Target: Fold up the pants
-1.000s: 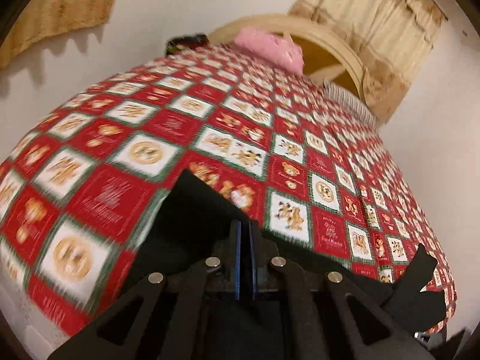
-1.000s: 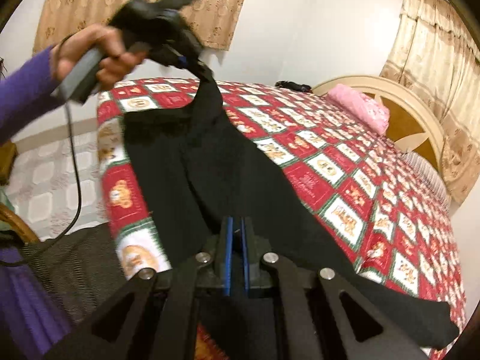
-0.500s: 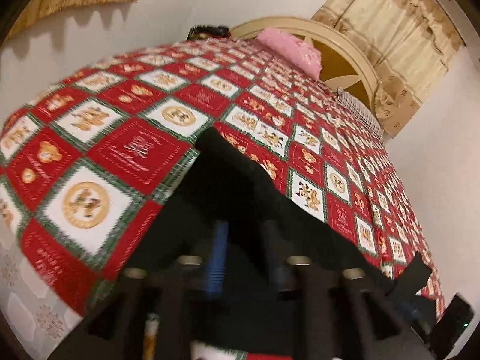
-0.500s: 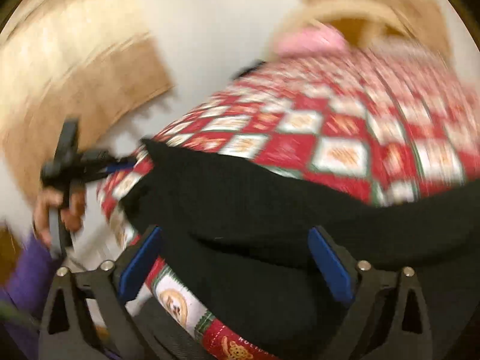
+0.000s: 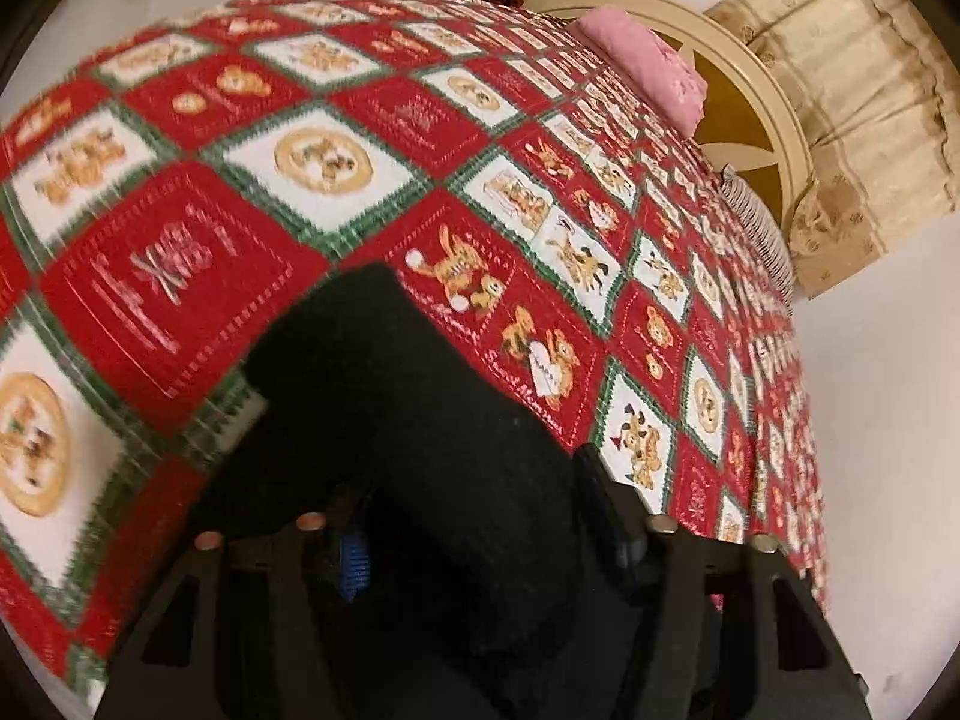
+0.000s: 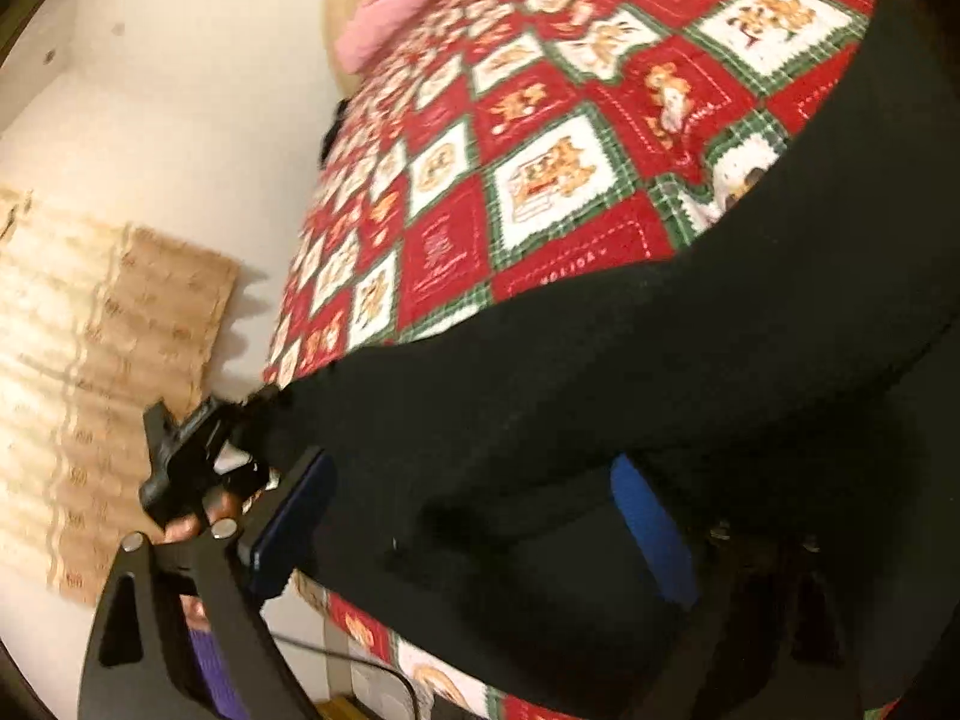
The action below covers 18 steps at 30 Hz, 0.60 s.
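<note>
Bedspread (image 5: pixel 372 120) in red, white and green checks covers everything ahead of both sets of jaws, running to a cream headboard (image 5: pixel 774 102) with a pink pillow (image 5: pixel 648 72) against it. Beige curtains (image 6: pixel 108 348) hang on the white walls. Black pants (image 6: pixel 630 396) lie across the near edge of the bed, bunched between and under the fingers. Left gripper (image 5: pixel 480 534) is spread wide around cloth; right gripper (image 6: pixel 474 516) likewise gapes, fabric between its blue pads (image 6: pixel 654 528).
</note>
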{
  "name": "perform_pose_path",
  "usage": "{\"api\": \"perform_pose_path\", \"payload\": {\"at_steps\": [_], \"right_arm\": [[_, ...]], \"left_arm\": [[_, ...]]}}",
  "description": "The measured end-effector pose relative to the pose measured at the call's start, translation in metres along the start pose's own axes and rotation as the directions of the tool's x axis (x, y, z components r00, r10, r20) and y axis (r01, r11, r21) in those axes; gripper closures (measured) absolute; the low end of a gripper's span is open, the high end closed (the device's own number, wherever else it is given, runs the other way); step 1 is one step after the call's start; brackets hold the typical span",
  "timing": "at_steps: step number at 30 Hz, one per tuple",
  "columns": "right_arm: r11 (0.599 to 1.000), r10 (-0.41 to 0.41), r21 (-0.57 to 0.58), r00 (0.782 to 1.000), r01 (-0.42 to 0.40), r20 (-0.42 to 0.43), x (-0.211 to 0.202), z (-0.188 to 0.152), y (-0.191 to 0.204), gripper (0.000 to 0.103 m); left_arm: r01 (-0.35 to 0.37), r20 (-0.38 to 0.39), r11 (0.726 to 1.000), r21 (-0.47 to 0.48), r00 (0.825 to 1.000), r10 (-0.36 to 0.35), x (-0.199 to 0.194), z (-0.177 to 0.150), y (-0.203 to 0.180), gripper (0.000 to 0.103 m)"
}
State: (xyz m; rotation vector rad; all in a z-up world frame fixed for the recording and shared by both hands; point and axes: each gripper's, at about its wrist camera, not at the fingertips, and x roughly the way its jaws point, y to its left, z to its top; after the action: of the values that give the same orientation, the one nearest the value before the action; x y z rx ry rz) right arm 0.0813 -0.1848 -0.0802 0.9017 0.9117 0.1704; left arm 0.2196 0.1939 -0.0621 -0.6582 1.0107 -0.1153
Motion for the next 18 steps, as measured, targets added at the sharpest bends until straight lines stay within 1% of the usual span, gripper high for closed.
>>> {"api": "perform_pose_path", "payload": {"at_steps": [1, 2, 3, 4, 5, 6, 7, 8, 11, 14, 16, 18], "right_arm": [[1.000, -0.029, -0.001, 1.000, 0.029, 0.007, 0.000, 0.000, 0.001, 0.027], [0.997, -0.075, -0.016, 0.997, 0.076, 0.020, -0.002, -0.001, 0.001, 0.045], [0.994, -0.105, -0.032, 0.994, 0.106, 0.025, -0.002, -0.001, 0.000, 0.086], [0.996, -0.091, -0.024, 0.996, 0.091, 0.007, 0.000, 0.000, -0.007, 0.095], [0.998, -0.058, 0.013, 0.998, 0.058, -0.014, 0.002, 0.001, -0.017, 0.094], [0.999, -0.026, 0.037, 1.000, 0.027, -0.016, 0.000, 0.001, -0.024, 0.095], [0.999, -0.014, 0.030, 1.000, 0.014, -0.010, -0.003, 0.001, -0.026, 0.095], [1.000, -0.014, 0.015, 1.000, 0.013, 0.006, -0.008, 0.000, -0.024, 0.095], [0.997, 0.028, -0.072, 0.998, -0.024, 0.056, -0.027, -0.007, -0.015, 0.095], [0.987, 0.051, -0.156, 0.995, -0.037, 0.088, -0.047, -0.018, -0.003, 0.095], [0.982, 0.055, -0.185, 0.993, -0.036, 0.101, -0.059, -0.025, -0.001, 0.095], [0.977, 0.048, -0.212, 0.994, -0.025, 0.101, -0.070, -0.036, -0.004, 0.095]], "left_arm": [[0.019, -0.005, 1.000, 0.000, 1.000, -0.019, 0.000, -0.002, 0.001, 0.080], [0.061, -0.022, 0.998, -0.011, 0.998, -0.061, 0.000, -0.004, 0.004, 0.098], [0.082, -0.023, 0.996, -0.026, 0.996, -0.083, -0.002, -0.006, 0.006, 0.098], [0.085, -0.011, 0.996, -0.029, 0.996, -0.085, -0.008, -0.009, 0.008, 0.099], [0.080, 0.000, 0.997, -0.014, 0.997, -0.080, -0.013, -0.011, 0.007, 0.100], [0.083, 0.010, 0.997, -0.004, 0.997, -0.083, -0.019, -0.013, 0.006, 0.100], [0.087, 0.022, 0.996, 0.010, 0.996, -0.087, -0.027, -0.016, 0.003, 0.100], [0.096, 0.036, 0.995, 0.024, 0.995, -0.097, -0.036, -0.019, 0.001, 0.100], [0.129, 0.084, 0.989, 0.067, 0.987, -0.134, -0.069, -0.027, -0.008, 0.100], [0.156, 0.115, 0.985, 0.078, 0.980, -0.164, -0.095, -0.035, -0.009, 0.100], [0.159, 0.132, 0.983, 0.089, 0.977, -0.170, -0.109, -0.042, -0.004, 0.100], [0.141, 0.126, 0.985, 0.097, 0.980, -0.153, -0.108, -0.047, 0.000, 0.100]]}}
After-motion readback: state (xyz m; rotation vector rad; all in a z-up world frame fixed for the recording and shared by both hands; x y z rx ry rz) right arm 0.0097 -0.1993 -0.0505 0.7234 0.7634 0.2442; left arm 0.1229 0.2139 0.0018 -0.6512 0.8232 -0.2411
